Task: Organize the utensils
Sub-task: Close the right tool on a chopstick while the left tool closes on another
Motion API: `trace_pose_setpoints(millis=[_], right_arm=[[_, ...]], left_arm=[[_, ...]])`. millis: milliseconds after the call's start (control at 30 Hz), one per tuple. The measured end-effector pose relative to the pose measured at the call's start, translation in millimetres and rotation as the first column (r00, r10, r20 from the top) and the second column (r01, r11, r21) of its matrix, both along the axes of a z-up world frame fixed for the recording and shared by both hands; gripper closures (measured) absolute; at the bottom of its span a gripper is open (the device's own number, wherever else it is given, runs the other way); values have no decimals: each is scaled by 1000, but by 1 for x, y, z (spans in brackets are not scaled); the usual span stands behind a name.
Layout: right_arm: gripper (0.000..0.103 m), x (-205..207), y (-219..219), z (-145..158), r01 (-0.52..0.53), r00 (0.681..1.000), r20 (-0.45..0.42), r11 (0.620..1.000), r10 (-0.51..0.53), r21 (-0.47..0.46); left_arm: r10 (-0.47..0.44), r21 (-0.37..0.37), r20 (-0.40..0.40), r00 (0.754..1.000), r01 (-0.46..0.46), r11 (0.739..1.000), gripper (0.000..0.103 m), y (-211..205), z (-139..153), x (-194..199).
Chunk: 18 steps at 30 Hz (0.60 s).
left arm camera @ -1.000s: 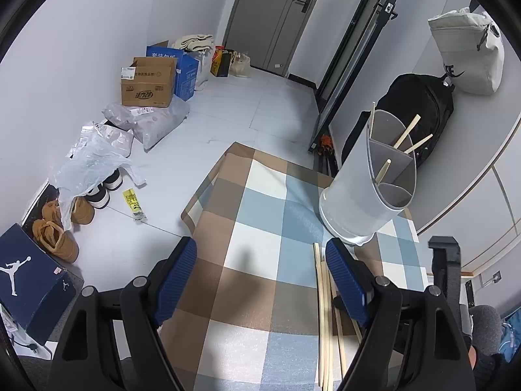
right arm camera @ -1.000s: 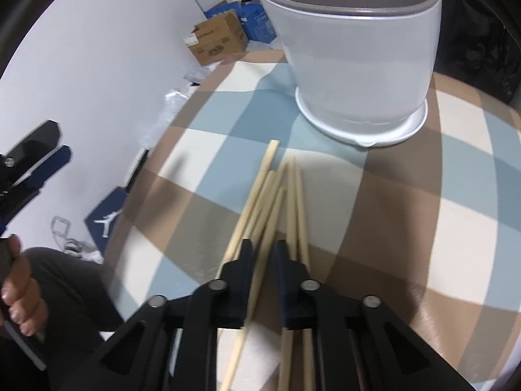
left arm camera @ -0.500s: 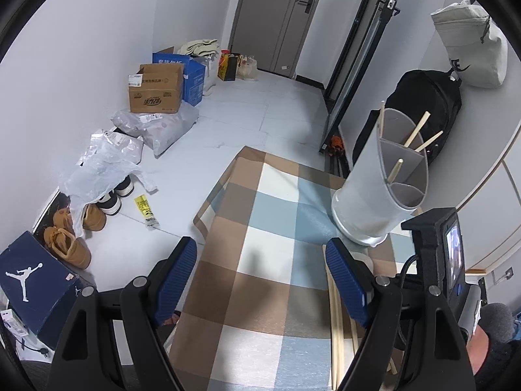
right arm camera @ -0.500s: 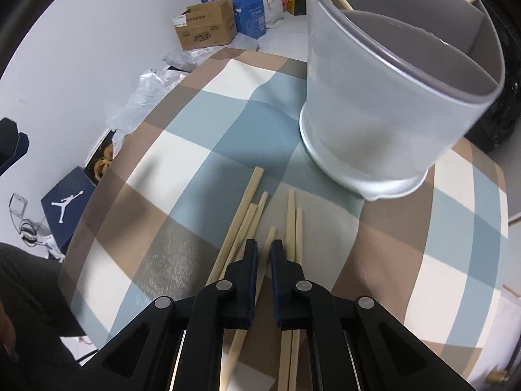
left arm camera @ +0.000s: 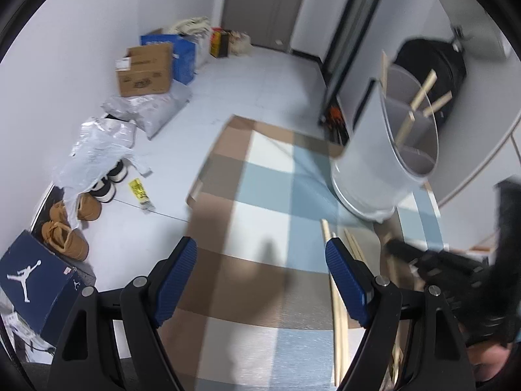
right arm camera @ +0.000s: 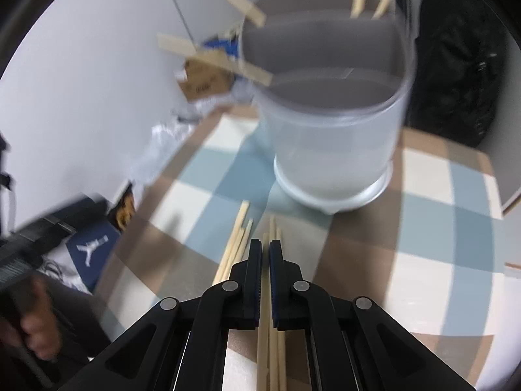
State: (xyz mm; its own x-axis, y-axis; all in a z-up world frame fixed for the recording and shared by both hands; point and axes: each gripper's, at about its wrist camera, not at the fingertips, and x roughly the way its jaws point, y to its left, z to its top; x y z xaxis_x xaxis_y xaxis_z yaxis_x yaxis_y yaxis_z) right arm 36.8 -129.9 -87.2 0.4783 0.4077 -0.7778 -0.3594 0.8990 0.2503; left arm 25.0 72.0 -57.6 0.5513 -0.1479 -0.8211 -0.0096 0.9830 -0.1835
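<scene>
My right gripper (right arm camera: 265,244) is shut on a single wooden chopstick (right arm camera: 264,332), which runs back between its black fingers above the table. More loose chopsticks (right arm camera: 235,247) lie on the checked cloth just below and to the left. Ahead stands the pale grey utensil holder (right arm camera: 332,150) with divided compartments and several chopsticks leaning in it. In the left wrist view my left gripper (left arm camera: 260,247) hangs open over the cloth, nothing between its blue pads (left arm camera: 345,280). There the holder (left arm camera: 374,166) is at right, and loose chopsticks (left arm camera: 337,319) lie behind the right pad.
The checked tablecloth (left arm camera: 260,202) ends at the left above a floor with a cardboard box (left arm camera: 145,71), plastic bags (left arm camera: 97,150), shoes (left arm camera: 65,234) and a navy shoe box (left arm camera: 35,280). A black backpack (left arm camera: 433,62) stands behind the holder. The person's hand (right arm camera: 35,342) shows at lower left.
My right gripper has risen off the table with the chopstick, and the holder's open top now shows. The left gripper has dipped a little and stays open.
</scene>
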Motion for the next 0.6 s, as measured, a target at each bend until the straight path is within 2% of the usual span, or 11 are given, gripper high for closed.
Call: trace_pose_setpoints(millis=[233,367,567,600], right_arm=[[99,-7,-47,52,54,990,124,987,-73,153],[99,-13,-65,66,62,979,179,981,-95,186],[99,-18,-80,71,77,969,209,968,-129,238],[99,-21,-82,74,80,968,211,966,-134,247]], left_arm=[[-72,64,-97,993,79,995,25,-34,-9,17],[-86,79,-133,987,97,992,25,-46,-13,27],[-78,102,-197,977,99,990,37,-57,-28,46],[-71,109,-206,976,95,990,43,-57,-30,48]])
